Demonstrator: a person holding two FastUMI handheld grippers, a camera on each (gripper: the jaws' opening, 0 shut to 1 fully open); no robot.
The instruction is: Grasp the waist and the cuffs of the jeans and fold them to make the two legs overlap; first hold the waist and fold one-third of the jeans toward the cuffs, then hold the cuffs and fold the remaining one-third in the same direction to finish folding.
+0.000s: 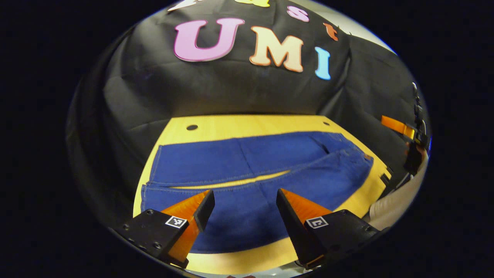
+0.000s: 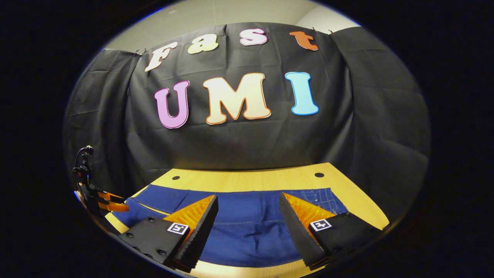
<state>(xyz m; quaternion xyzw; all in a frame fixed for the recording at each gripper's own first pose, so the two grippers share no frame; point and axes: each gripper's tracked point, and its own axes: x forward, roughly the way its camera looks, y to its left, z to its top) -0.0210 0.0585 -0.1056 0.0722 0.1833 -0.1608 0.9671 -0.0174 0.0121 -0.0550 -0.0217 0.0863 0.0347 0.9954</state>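
Dark blue denim jeans point(image 1: 251, 173) lie flat across the pale wooden bench point(image 1: 239, 125), legs side by side. The left gripper point(image 1: 245, 206) and right gripper point(image 2: 249, 210) hover above them, fingers spread wide, holding nothing. No readable label on the jeans.

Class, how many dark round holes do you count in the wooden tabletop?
2: one hole near the table's far left corner, the other hole near the far right corner; the jeans may hide more.
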